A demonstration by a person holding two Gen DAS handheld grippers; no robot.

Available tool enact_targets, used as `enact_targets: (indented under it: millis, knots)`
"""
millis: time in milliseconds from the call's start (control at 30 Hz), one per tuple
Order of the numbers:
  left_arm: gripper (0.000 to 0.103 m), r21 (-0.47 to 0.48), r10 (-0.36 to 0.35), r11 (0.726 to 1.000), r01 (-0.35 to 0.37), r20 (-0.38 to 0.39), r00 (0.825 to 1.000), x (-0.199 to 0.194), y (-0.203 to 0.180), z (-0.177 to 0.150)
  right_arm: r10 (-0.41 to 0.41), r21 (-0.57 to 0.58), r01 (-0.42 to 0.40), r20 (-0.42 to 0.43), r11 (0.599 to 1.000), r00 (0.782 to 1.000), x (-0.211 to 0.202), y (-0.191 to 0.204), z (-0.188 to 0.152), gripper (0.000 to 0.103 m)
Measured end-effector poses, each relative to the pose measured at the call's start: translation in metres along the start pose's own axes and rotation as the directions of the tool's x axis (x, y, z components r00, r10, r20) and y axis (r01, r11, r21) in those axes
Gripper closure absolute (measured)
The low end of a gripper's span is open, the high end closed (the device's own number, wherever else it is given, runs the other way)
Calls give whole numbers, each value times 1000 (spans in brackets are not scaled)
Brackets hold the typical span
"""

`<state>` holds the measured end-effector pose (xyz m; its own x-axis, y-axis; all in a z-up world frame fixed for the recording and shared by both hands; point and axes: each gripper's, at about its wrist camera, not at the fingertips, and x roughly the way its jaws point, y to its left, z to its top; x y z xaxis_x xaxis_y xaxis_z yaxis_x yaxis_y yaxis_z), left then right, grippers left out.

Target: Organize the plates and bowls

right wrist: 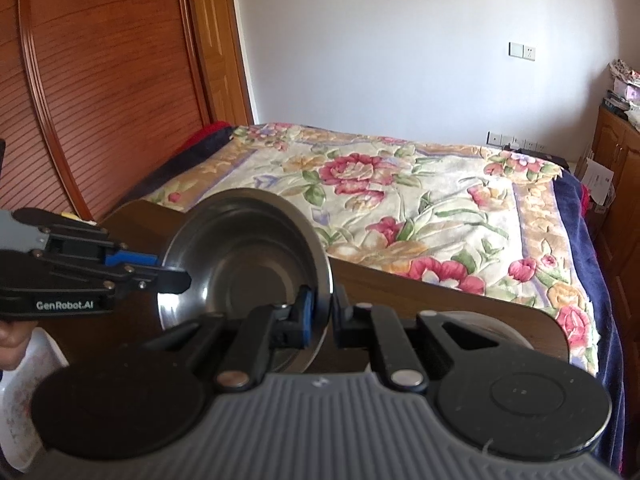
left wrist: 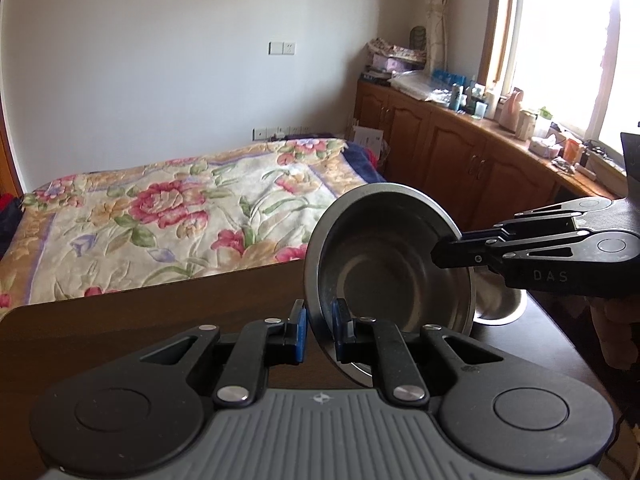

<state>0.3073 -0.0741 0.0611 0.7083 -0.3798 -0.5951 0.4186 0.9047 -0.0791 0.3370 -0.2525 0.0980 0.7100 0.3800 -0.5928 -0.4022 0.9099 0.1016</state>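
Shiny steel bowl (left wrist: 384, 256) tilted on edge, left gripper (left wrist: 320, 330) and right gripper (right wrist: 322, 320) each pinching its rim, apparently lifted

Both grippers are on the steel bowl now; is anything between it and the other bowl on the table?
Nothing visible. The steel bowl hangs tilted between the left gripper and right gripper, and the second bowl sits just behind it on the table.

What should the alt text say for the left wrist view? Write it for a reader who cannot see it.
A steel bowl, tipped on edge above a dark wooden table, is held by two grippers: the left gripper grips its near rim and the right gripper its far-right rim. A second steel bowl sits behind; beyond lie a floral-quilted bed and wooden cabinets.
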Motion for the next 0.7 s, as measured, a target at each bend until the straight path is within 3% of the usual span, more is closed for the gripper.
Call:
enact_targets:
  millis: [700]
  knots:
    - [62,9,-93,996,93,111,989,-87,-37,-52,-17,-8,18,69,1000,997,-83,35,-34,92]
